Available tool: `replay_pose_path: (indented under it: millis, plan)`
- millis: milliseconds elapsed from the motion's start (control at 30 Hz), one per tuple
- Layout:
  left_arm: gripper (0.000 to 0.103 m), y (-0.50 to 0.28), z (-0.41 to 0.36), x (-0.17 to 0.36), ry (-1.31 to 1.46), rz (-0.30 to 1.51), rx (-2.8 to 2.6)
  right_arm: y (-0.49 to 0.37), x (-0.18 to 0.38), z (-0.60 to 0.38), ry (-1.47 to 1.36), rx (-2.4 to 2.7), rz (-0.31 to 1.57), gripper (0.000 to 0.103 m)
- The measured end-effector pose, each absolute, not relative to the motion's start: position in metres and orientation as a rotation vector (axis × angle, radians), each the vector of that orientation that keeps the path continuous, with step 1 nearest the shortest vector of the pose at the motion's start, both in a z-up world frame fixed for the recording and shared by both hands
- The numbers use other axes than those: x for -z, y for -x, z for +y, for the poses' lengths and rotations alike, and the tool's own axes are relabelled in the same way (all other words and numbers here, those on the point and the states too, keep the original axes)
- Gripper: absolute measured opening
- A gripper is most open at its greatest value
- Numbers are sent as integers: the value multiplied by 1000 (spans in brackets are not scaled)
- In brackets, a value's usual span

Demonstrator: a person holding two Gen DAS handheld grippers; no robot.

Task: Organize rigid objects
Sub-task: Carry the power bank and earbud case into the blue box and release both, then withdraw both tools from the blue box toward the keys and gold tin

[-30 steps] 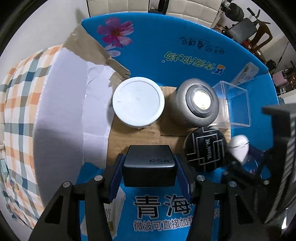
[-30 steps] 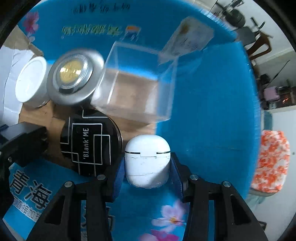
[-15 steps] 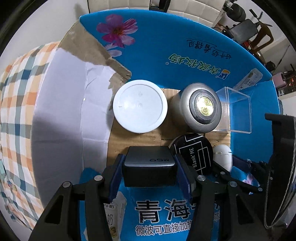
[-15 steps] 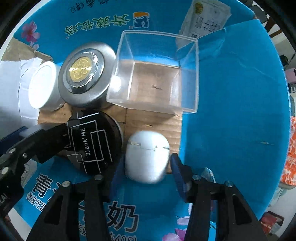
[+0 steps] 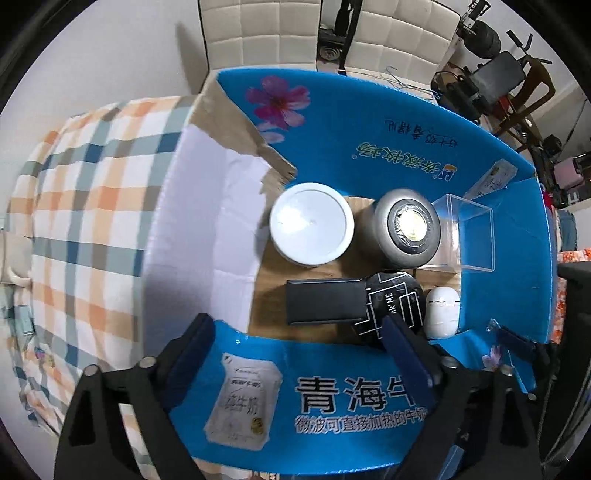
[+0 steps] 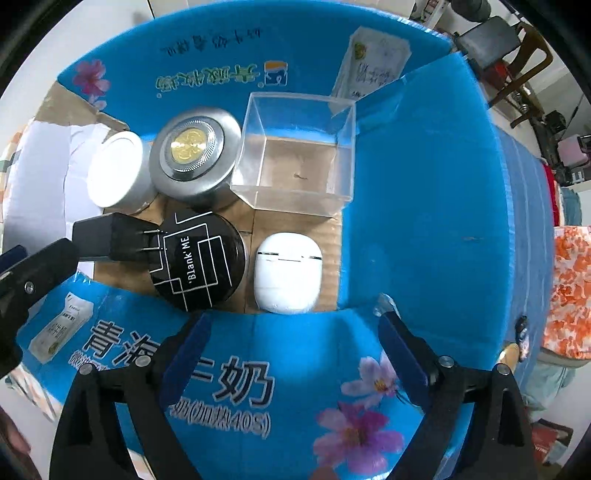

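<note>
— How much is done?
— Six things are seen on the floor of the box (image 6: 424,184): white jar (image 5: 311,228), silver tin (image 5: 406,232), clear case (image 6: 295,162), black tin (image 6: 199,262), charger (image 5: 325,301), earbud case (image 6: 288,273).

— And the tools?
— The left gripper (image 5: 299,354) and right gripper (image 6: 291,354) are spread and empty, above the near wall; the charger lies by the near-left corner, the earbud case near the right wall. No more loose things are seen.

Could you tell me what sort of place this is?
Probably a room in a home: a checked cloth under the blue carton, a tufted white headboard or sofa back, and exercise equipment behind.
</note>
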State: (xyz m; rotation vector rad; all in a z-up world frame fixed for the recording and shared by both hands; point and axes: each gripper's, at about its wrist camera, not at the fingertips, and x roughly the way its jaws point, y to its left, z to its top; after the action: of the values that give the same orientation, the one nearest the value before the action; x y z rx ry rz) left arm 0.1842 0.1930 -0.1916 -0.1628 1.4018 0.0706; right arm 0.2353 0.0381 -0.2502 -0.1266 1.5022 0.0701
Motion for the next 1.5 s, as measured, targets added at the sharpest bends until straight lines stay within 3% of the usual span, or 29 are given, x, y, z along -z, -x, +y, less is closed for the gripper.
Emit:
replay_pose_path:
  millis: [333, 1000, 1500]
  plan:
    - [102, -170, 174, 160, 102, 1332, -82, -208, 197, 35, 87, -72, 1411, 95]
    - [102, -106, 152, 34, 85, 1111, -32, -128, 57, 6, -16, -164, 1216, 95]
    - [103, -67, 140, 0, 97, 1065, -42, -90, 17, -15, -67, -238, 1162, 95]
